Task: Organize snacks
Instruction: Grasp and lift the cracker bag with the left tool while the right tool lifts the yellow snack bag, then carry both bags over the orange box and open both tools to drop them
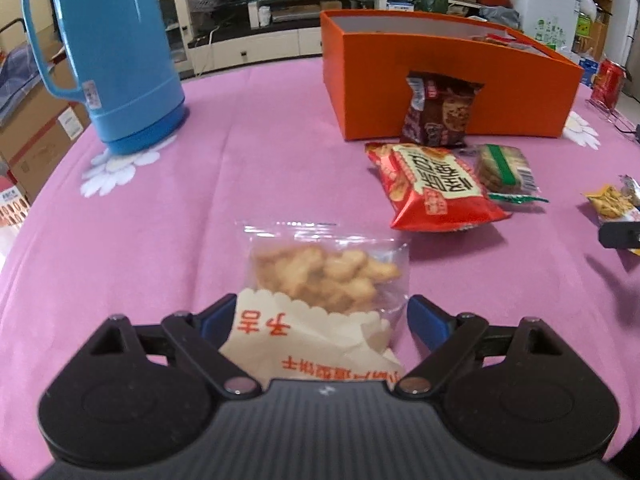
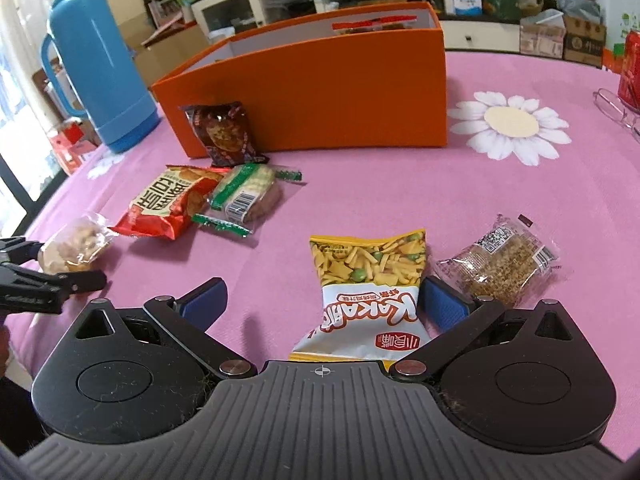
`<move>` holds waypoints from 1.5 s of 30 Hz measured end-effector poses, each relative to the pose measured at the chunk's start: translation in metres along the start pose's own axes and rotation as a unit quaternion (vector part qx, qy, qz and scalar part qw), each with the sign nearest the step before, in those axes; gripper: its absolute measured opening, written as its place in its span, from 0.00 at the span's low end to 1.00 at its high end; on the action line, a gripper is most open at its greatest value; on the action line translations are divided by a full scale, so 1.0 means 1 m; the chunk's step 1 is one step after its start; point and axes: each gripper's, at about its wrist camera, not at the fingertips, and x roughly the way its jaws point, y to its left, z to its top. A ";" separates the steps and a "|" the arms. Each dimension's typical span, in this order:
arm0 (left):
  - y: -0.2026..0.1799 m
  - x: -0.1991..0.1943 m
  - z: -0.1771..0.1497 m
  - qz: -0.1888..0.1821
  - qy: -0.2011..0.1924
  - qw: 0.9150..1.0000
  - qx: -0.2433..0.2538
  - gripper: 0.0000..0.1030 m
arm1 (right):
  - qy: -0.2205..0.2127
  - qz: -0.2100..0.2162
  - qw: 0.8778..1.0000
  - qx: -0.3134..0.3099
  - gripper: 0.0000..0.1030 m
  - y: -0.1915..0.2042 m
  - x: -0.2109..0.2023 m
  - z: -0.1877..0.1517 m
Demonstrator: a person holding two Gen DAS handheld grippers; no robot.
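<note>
An open orange box stands on the pink tablecloth with some packets inside. A dark cookie packet leans on its front wall. A red packet and a green-striped cracker packet lie before it. My left gripper is open, its jaws around a clear packet of small biscuits. My right gripper is open, with a yellow Kaka packet between its fingers, close to the right one. A brown cake packet lies to the right.
A blue thermos jug stands at the table's far left. A red can and a pair of glasses sit at the far right. Shelves and cartons fill the room behind the table.
</note>
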 end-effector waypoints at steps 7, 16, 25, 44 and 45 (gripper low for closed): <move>0.007 -0.026 0.000 -0.026 -0.021 0.998 -0.044 0.63 | -0.007 0.000 1.000 0.018 0.21 -0.009 -0.012 -0.004; -0.002 -0.070 0.028 -0.075 -0.066 0.991 -0.084 0.63 | -0.082 0.036 0.996 0.001 0.21 0.015 -0.062 0.007; -0.043 -0.043 0.167 -0.108 -0.155 0.977 -0.099 0.64 | -0.192 0.010 0.981 -0.018 0.21 0.010 -0.068 0.126; -0.053 0.065 0.219 -0.056 -0.148 0.977 -0.140 0.91 | -0.187 -0.047 0.980 0.042 0.51 -0.015 0.057 0.172; -0.053 0.060 0.220 -0.057 -0.155 0.977 -0.134 0.91 | -0.201 -0.047 0.978 0.043 0.68 -0.014 0.051 0.172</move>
